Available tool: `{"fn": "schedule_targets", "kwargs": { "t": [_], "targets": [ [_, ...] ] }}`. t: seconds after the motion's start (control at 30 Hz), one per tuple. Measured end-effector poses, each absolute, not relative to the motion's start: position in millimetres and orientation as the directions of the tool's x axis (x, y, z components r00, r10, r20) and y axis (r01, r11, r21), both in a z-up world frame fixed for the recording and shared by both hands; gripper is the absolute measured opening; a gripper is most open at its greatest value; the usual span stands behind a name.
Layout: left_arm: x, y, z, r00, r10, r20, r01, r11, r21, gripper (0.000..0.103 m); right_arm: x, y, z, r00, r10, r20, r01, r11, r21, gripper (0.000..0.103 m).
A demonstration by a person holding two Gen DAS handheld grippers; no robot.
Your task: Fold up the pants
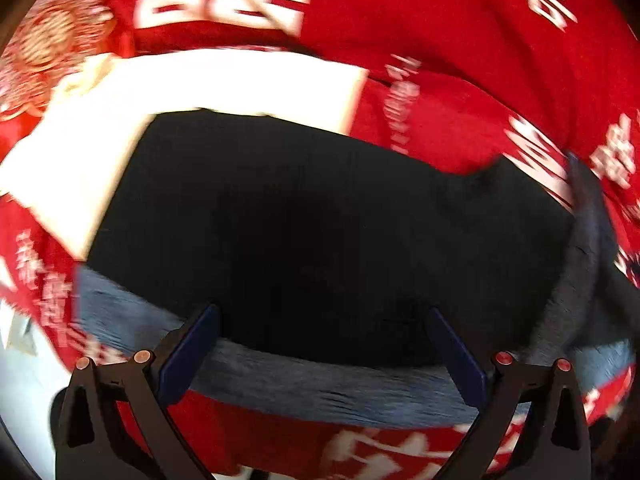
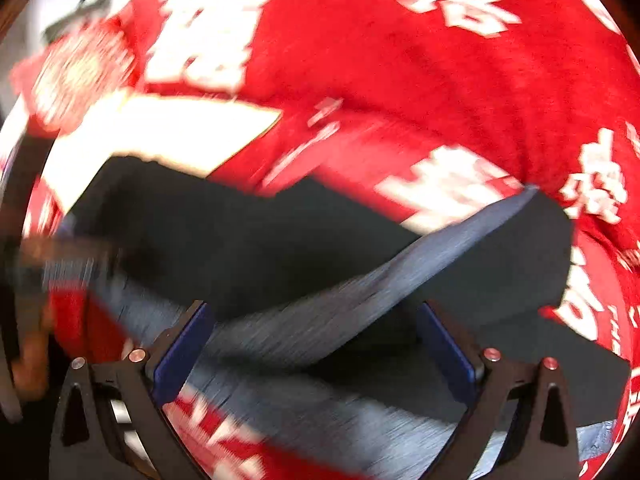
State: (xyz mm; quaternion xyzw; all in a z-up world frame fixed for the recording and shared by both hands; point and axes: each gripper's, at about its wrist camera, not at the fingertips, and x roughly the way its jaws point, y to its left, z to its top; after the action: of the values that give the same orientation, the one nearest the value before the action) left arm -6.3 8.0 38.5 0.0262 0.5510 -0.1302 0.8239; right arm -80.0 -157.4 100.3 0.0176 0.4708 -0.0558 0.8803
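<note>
The red cloth (image 1: 460, 20), printed with white characters, covers the carrying surface in both views; whether a desk or a bed lies under it cannot be told. A white panel (image 1: 224, 84) lies on the cloth, partly under the far edge of the garment.

The pants (image 1: 312, 232) are dark, near black, and lie spread on the red cloth, filling the centre of the left wrist view. A grey-blue ribbed band (image 1: 328, 388), judged to be the waistband, runs along their near edge. In the right wrist view the pants (image 2: 248, 240) show a grey-blue strip (image 2: 400, 280) rising diagonally toward the right, which suggests one edge is lifted or folded over. Both views are blurred by motion.

Handling, as a judgement: the fabric is soft, limp and light. It will sag and crease rather than hold a line. The ribbed band looks thicker and less slippery than the body cloth, so it is the better place to pinch, near each outer end.

The left gripper (image 1: 324, 344) stands wide open, its blue pads on either side of the band with nothing clamped. The right gripper (image 2: 316, 344) is likewise wide open; grey-blue fabric passes between its pads, but no pinch is made.
</note>
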Motion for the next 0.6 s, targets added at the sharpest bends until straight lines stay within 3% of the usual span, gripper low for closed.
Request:
{"fn": "schedule_targets", "kwargs": {
  "t": [0.1, 0.23, 0.33, 0.4, 0.47, 0.53, 0.6],
  "targets": [
    [-19, -20, 32, 0.354, -0.159, -0.921, 0.300, 0.953, -0.049, 0.103, -43, -211, 102, 0.501, -0.222, -0.836, 0.301, 0.951, -0.072, 0.103],
    [-33, -42, 28, 0.367, -0.130, -0.921, 0.359, 0.933, 0.011, 0.103, 9, -289, 70, 0.264, -0.279, -0.923, 0.555, 0.827, -0.091, 0.103],
    [-31, -40, 26, 0.352, -0.136, -0.926, 0.351, 0.936, -0.004, 0.103, 36, -320, 35, 0.105, -0.189, -0.976, 0.609, 0.789, -0.087, 0.103],
    [-25, -39, 24, 0.337, -0.146, -0.930, 0.350, 0.936, -0.020, 0.103, 41, -323, 22, 0.089, -0.215, -0.972, 0.586, 0.801, -0.124, 0.101],
    [-24, -39, 23, 0.340, -0.148, -0.929, 0.356, 0.934, -0.018, 0.103, 40, -318, 23, 0.118, -0.259, -0.958, 0.550, 0.821, -0.154, 0.088],
    [-24, -39, 22, 0.349, -0.142, -0.926, 0.355, 0.935, -0.010, 0.103, 31, -316, 32, 0.145, -0.273, -0.951, 0.549, 0.822, -0.152, 0.031],
    [-26, -40, 22, 0.349, -0.134, -0.928, 0.352, 0.936, -0.003, 0.103, 16, -317, 45, 0.196, -0.212, -0.957, 0.556, 0.829, -0.069, 0.009]
  ]
}}
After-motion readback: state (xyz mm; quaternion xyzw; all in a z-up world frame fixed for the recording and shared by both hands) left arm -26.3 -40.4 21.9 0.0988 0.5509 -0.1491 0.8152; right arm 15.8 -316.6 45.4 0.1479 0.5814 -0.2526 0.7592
